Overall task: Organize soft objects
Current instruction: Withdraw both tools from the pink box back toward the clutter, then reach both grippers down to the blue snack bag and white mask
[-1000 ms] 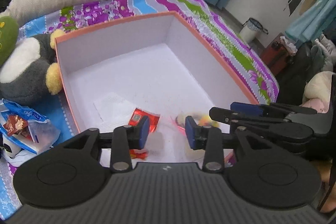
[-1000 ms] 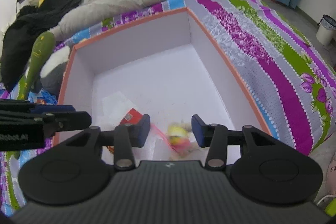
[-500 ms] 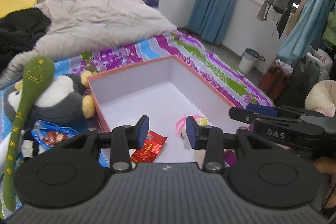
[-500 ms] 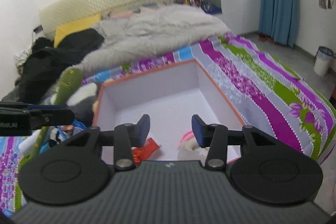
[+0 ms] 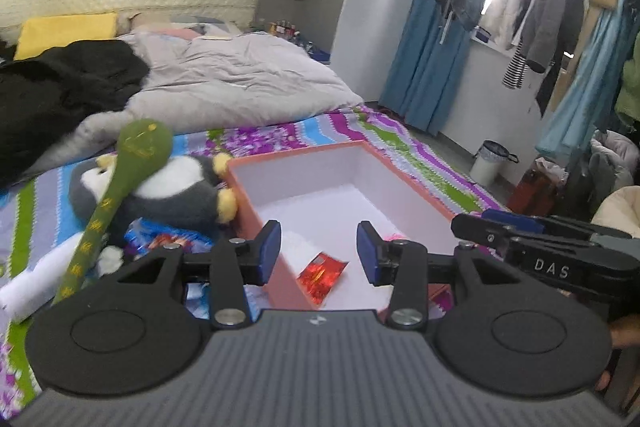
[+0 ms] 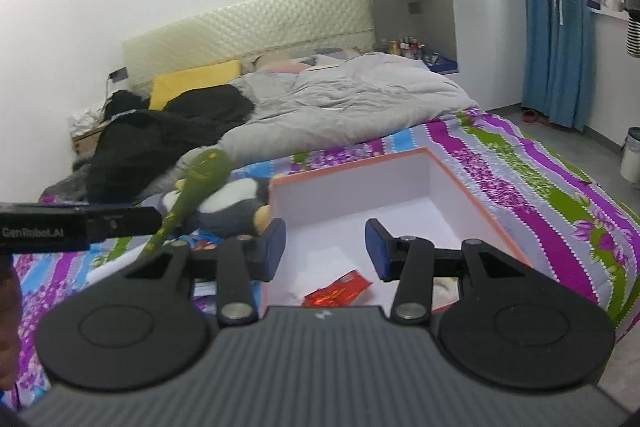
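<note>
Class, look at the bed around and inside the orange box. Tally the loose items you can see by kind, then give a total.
Plush toys: 2, the penguin and the green snake
Red packets in the box: 1
Blue snack bags: 1
Total: 4

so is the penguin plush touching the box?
Touching. The left wrist view shows the penguin plush with its yellow foot pressed against the box outer wall.
</note>
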Demonstrator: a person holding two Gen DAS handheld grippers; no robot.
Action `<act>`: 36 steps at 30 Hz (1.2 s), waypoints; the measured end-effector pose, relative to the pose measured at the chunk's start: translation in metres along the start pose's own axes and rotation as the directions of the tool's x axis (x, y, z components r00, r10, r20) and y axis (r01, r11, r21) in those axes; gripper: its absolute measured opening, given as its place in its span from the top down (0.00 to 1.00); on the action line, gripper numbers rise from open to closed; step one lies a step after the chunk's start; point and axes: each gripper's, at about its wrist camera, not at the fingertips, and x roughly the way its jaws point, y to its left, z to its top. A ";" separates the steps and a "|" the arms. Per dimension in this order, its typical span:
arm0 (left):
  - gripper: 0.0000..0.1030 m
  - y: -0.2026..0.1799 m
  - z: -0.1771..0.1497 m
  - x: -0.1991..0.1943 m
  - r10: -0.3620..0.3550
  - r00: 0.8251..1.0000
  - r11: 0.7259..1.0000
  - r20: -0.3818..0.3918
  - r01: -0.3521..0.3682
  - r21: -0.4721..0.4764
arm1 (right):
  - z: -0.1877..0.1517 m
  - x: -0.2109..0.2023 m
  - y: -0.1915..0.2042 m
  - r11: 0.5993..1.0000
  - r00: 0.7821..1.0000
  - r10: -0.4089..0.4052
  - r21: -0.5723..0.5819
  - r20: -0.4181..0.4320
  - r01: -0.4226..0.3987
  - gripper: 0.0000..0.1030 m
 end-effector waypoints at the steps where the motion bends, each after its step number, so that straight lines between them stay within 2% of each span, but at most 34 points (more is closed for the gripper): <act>1: 0.53 0.002 -0.004 -0.005 0.007 1.000 1.000 0.001 -0.007 -0.001 | -0.002 -0.003 0.005 1.000 1.000 0.007 -0.005 0.000 -0.007 0.54; 6: 0.50 0.015 -0.030 -0.029 0.033 0.999 0.999 -0.006 -0.033 -0.026 | -0.013 -0.014 0.029 0.999 1.000 0.022 -0.045 0.014 -0.022 0.54; 15: 0.46 0.034 -0.064 -0.068 0.100 0.995 0.993 0.006 -0.099 -0.066 | -0.041 -0.027 0.075 0.989 0.997 0.080 -0.126 -0.010 -0.080 0.54; 18: 0.45 0.045 -0.077 -0.082 0.129 0.992 0.986 0.004 -0.127 -0.106 | -0.048 -0.029 0.085 0.985 0.995 0.103 -0.143 0.001 -0.102 0.54; 24: 0.38 0.061 -0.106 -0.106 0.194 0.981 0.964 0.013 -0.188 -0.188 | -0.062 -0.027 0.100 0.978 0.990 0.134 -0.158 -0.045 -0.140 0.54; 31: 0.30 0.084 -0.132 -0.112 0.239 0.971 0.930 -0.015 -0.234 -0.283 | -0.082 -0.027 0.111 0.977 0.988 0.126 -0.164 -0.086 -0.139 0.54; 36: 0.30 0.100 -0.142 -0.096 0.261 0.964 0.915 -0.049 -0.264 -0.305 | -0.091 -0.014 0.123 0.969 0.983 0.137 -0.189 -0.119 -0.158 0.54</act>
